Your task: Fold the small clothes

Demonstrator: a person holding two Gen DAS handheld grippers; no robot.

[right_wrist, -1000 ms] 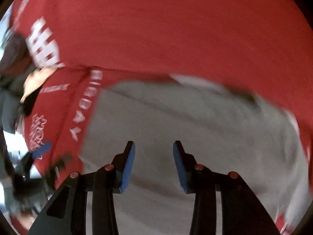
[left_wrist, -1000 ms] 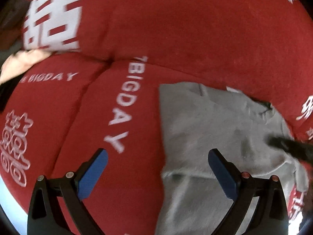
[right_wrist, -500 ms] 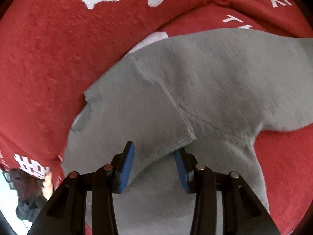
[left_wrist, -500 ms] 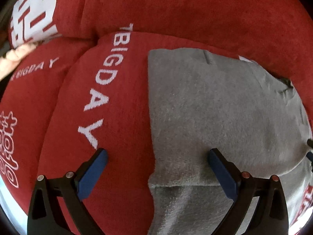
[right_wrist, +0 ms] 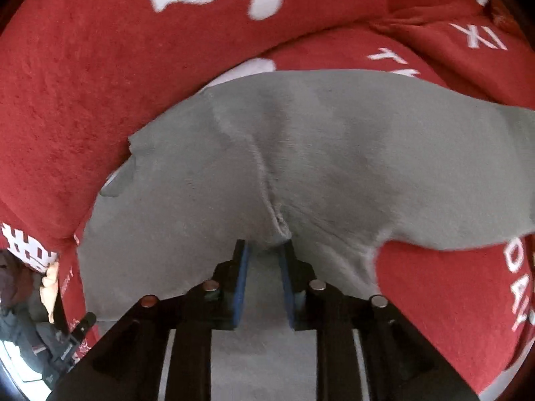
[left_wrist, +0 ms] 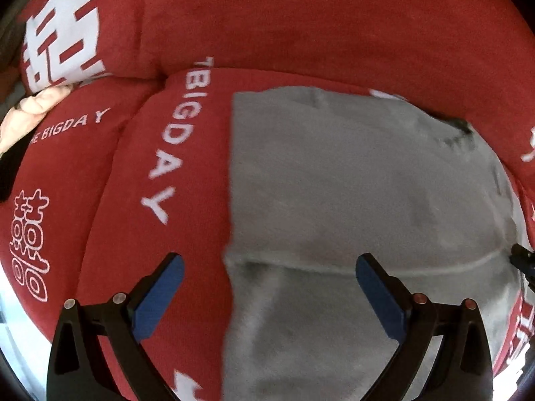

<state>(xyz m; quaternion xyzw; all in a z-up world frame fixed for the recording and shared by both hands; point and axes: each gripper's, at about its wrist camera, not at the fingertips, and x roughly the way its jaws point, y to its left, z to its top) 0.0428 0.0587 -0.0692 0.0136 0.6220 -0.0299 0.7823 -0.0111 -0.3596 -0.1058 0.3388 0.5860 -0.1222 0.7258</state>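
A small grey garment [left_wrist: 361, 193] lies flat on a red cushion, with a folded edge across its lower part. It also shows in the right wrist view [right_wrist: 334, 153]. My left gripper [left_wrist: 267, 287] is open wide and empty, hovering over the garment's left edge. My right gripper [right_wrist: 264, 254] is shut on a bunched fold of the grey garment, and the cloth puckers up between the blue pads [right_wrist: 242, 267].
The red cushion [left_wrist: 110, 173] has white lettering and a raised red backrest [left_wrist: 301, 23] behind it. A person's hand [left_wrist: 30, 113] rests at the far left. The tip of the other gripper [left_wrist: 521, 260] shows at the right edge.
My right gripper has closed on the garment's folded edge, which now bunches between its pads. My left gripper has drawn back slightly and stays open.
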